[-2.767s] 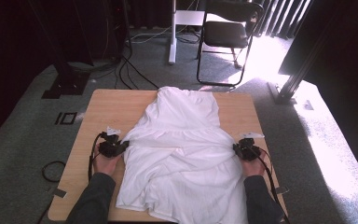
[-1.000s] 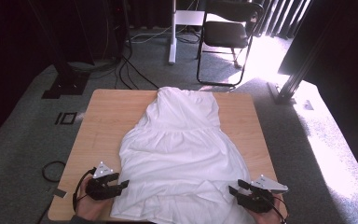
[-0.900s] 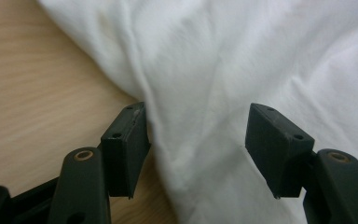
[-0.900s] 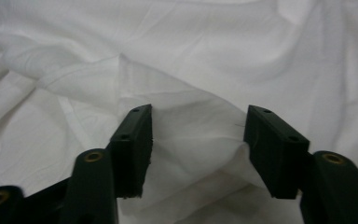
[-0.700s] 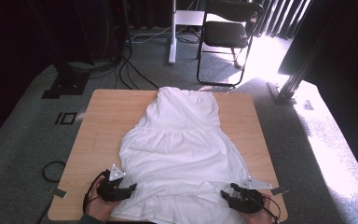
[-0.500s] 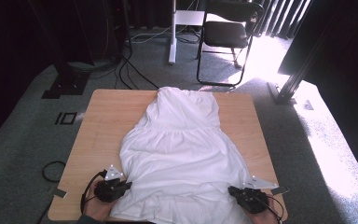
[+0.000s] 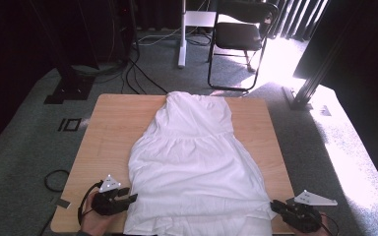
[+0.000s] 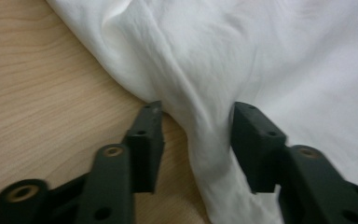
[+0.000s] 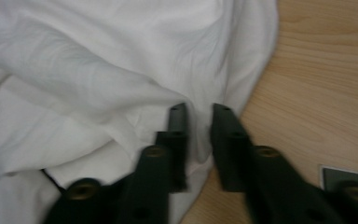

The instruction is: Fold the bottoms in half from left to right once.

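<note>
We see a white dress (image 7: 194,167) spread flat along the wooden table (image 7: 113,123), its hem at the near edge. Our left gripper (image 7: 128,200) and right gripper (image 7: 276,206) flank the hem's corners.

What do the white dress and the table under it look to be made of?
The white dress looks like thin woven cloth, perhaps cotton, with a matte finish: it falls in soft creases and fine wrinkles between the jaws in the left gripper view. The table looks like light wood or a wood-look laminate, smooth with a slight sheen: straight grain lines run across it. Which of the two I cannot tell.
</note>
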`<control>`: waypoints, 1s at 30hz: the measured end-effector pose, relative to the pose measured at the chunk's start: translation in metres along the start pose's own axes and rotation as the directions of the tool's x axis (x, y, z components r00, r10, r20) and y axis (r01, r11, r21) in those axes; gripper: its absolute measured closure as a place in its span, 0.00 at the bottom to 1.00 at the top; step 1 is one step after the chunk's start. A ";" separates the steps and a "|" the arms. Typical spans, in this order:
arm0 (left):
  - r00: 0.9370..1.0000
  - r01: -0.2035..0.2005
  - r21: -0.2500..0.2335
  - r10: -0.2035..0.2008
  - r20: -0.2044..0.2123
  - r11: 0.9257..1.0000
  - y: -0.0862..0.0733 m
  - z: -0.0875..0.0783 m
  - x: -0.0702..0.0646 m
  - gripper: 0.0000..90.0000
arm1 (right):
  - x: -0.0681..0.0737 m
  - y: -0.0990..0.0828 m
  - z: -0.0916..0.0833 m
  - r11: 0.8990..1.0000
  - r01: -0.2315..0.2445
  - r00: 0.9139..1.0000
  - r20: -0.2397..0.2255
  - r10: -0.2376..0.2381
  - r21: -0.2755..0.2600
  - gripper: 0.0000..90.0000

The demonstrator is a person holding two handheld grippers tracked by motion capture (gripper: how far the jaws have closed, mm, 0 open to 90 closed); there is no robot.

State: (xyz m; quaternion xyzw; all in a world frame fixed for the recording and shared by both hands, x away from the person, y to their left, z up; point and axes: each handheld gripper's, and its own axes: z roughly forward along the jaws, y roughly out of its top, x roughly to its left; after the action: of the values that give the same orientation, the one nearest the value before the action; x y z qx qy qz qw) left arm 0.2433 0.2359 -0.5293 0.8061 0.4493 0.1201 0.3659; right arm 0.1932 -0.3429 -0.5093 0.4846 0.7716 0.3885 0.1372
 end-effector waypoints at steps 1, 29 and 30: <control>1.000 0.003 -0.015 -0.003 0.002 1.000 0.001 0.000 0.001 0.53 | 0.000 0.000 0.002 1.000 -0.001 1.000 0.027 0.001 -0.014 0.65; 0.990 0.023 -0.058 -0.031 -0.138 0.998 0.124 0.094 0.070 0.41 | -0.045 0.141 0.166 0.996 0.055 0.995 0.090 -0.048 -0.073 0.58; 0.990 0.032 -0.049 -0.038 -0.137 0.998 0.125 0.099 0.072 0.41 | -0.046 0.142 0.172 0.997 0.050 0.995 0.093 -0.044 -0.062 0.59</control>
State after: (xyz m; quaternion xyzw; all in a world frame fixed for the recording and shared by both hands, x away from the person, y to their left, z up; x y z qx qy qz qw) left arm 0.4153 0.2056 -0.5210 0.7790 0.4848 0.1797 0.3547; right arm 0.4082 -0.2695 -0.5268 0.4789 0.7629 0.3870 0.1971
